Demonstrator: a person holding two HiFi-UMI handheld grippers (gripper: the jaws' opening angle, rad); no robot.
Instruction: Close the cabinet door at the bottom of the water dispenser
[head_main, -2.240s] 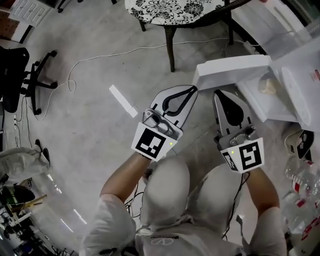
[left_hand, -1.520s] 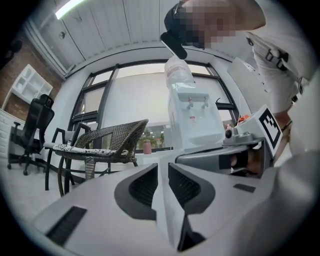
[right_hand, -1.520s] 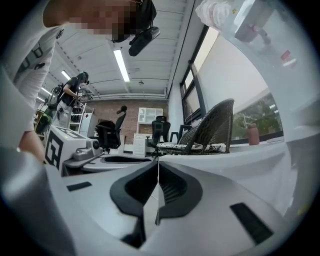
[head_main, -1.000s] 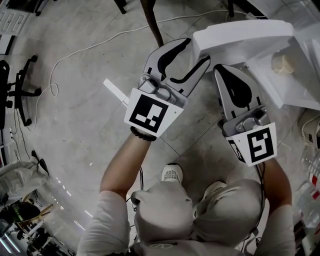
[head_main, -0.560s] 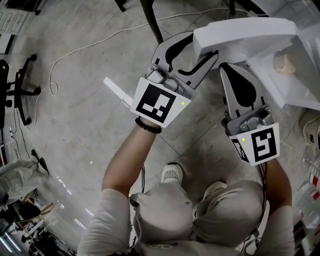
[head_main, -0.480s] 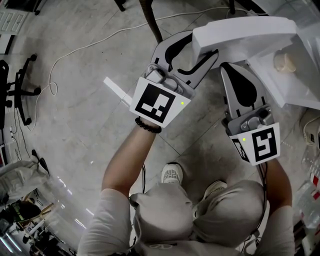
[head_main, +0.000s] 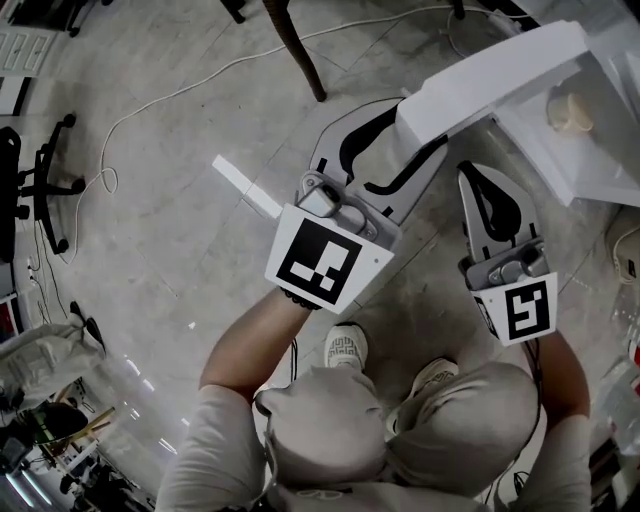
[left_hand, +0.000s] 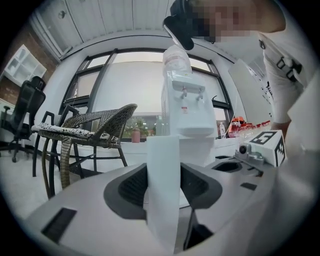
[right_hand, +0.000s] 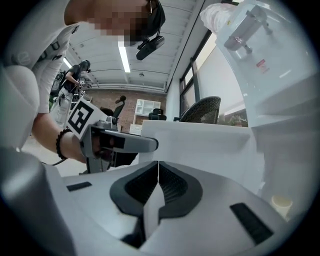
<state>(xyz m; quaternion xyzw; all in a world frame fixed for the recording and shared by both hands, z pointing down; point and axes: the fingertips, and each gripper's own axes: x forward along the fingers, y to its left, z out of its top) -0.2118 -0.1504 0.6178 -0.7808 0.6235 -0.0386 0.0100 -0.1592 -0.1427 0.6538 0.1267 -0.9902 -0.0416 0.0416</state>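
The white cabinet door (head_main: 490, 80) stands open from the foot of the water dispenser (left_hand: 184, 105), its free edge pointing at me. My left gripper (head_main: 415, 125) has just been closing its jaws, and both pads now lie against that free edge. In the left gripper view the door edge (left_hand: 162, 150) fills the gap of the left gripper (left_hand: 163, 185). My right gripper (head_main: 478, 172) is shut and empty, just below the door's inner face (right_hand: 200, 137). Its pads meet in the right gripper view, so the right gripper (right_hand: 158, 165) holds nothing.
A small beige object (head_main: 570, 110) sits inside the open cabinet. A wicker chair (left_hand: 95, 125) stands left of the dispenser, its leg (head_main: 295, 45) close by. A cable (head_main: 150, 100) and a white strip (head_main: 245, 185) lie on the floor. Bottles (left_hand: 250, 130) stand at the right.
The door's free edge has swung down the picture toward the cabinet, with the left gripper on it. The right gripper has shifted down and right and stays shut.
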